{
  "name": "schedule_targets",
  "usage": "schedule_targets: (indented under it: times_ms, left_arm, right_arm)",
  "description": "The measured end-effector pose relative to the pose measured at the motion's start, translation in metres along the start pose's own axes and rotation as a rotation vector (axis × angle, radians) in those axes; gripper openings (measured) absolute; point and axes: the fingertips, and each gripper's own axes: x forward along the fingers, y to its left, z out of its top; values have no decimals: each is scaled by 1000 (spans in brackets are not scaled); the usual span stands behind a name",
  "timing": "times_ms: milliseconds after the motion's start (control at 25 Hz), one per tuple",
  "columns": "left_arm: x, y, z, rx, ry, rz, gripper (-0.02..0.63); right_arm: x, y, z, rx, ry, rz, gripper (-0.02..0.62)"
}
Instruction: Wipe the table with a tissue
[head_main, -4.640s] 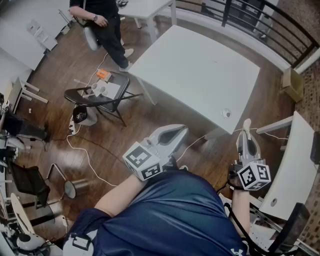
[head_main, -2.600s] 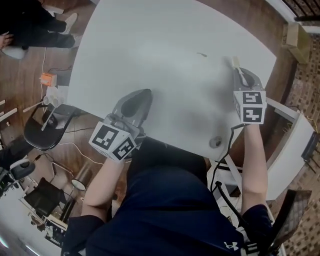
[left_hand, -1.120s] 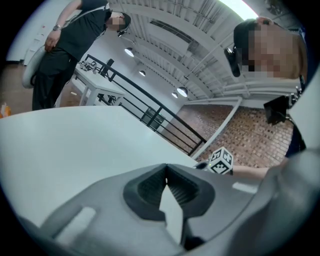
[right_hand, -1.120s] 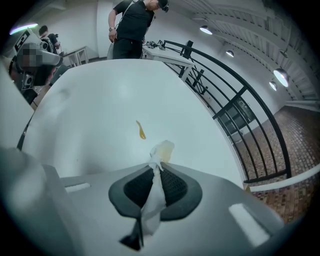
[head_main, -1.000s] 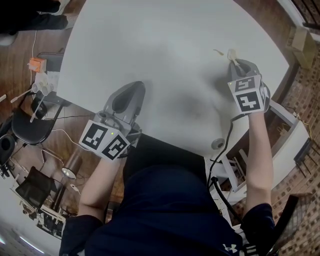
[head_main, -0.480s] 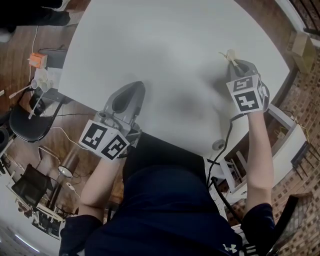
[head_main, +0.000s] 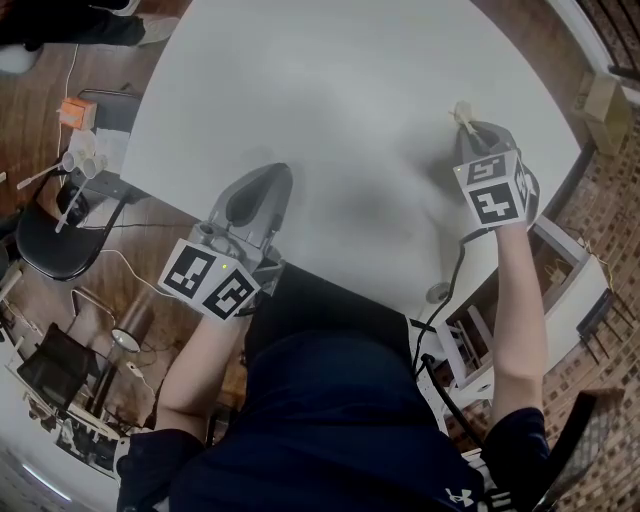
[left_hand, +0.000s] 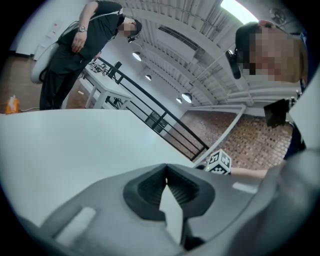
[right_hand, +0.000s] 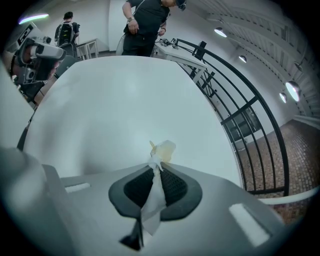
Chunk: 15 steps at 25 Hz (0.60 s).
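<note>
Tissue (right_hand: 162, 149) clamped lengthwise in right hand-held gripper (right_hand: 155, 167), tip pointing forward.

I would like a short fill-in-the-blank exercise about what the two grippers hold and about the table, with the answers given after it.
1. The right gripper has its jaws shut on a ___.
2. Between the shut jaws of the left gripper there is ___.
3. The top of the table is ___ in colour.
Missing words: tissue; nothing; white.
</note>
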Motion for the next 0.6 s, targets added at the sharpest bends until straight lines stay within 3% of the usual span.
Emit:
schedule_targets:
  times_ms: [600]
  left_arm:
    - [-10,13,6,-16,-15,14,4]
  right_arm:
    - [4,13,25,-41,-14,16,18]
